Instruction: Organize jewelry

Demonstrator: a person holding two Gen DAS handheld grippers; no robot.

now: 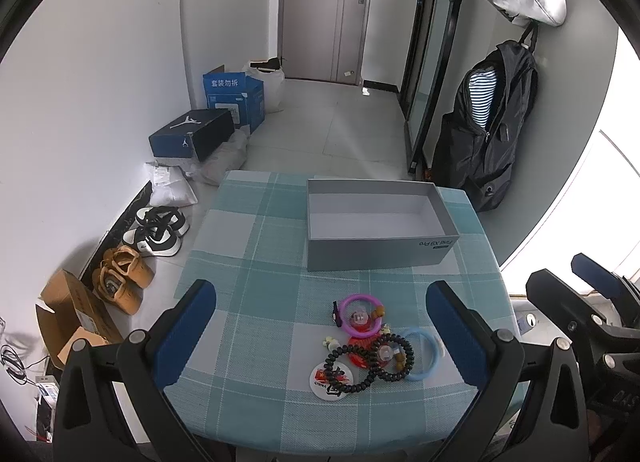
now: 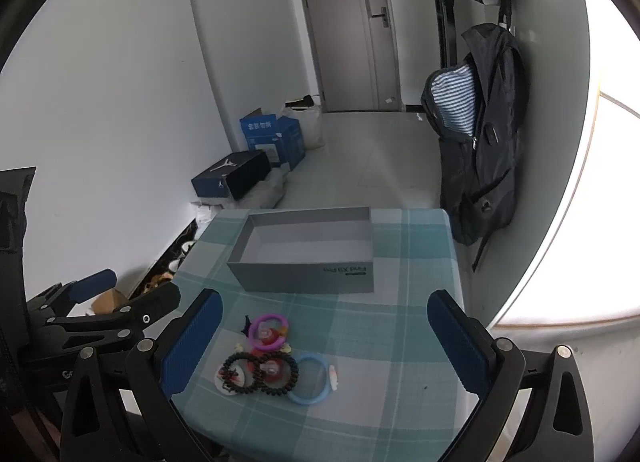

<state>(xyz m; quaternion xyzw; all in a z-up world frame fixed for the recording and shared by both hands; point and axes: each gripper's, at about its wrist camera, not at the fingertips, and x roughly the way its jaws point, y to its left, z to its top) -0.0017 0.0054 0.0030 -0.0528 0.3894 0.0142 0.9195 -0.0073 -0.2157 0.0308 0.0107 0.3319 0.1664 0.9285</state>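
Note:
A small heap of jewelry lies on the checked tablecloth (image 1: 256, 342): a purple ring (image 1: 362, 314), a light blue ring (image 1: 422, 354), a black beaded bracelet (image 1: 394, 358), a black coil band (image 1: 348, 372) and a round white badge (image 1: 325, 380). Behind it stands an open grey box (image 1: 380, 258), empty inside. My left gripper (image 1: 322, 336) hangs open above the near table edge, the heap between its fingers. In the right wrist view the purple ring (image 2: 267, 330), blue ring (image 2: 310, 384) and box (image 2: 308, 280) show again; my right gripper (image 2: 324, 338) is open too, empty.
The small table has floor on all sides. Shoes (image 1: 158, 229), a cardboard box (image 1: 76, 314) and shoe boxes (image 1: 192, 133) line the left wall. A dark backpack (image 1: 484, 129) hangs at the right. The right gripper's body (image 1: 580, 302) shows at the right edge of the left wrist view.

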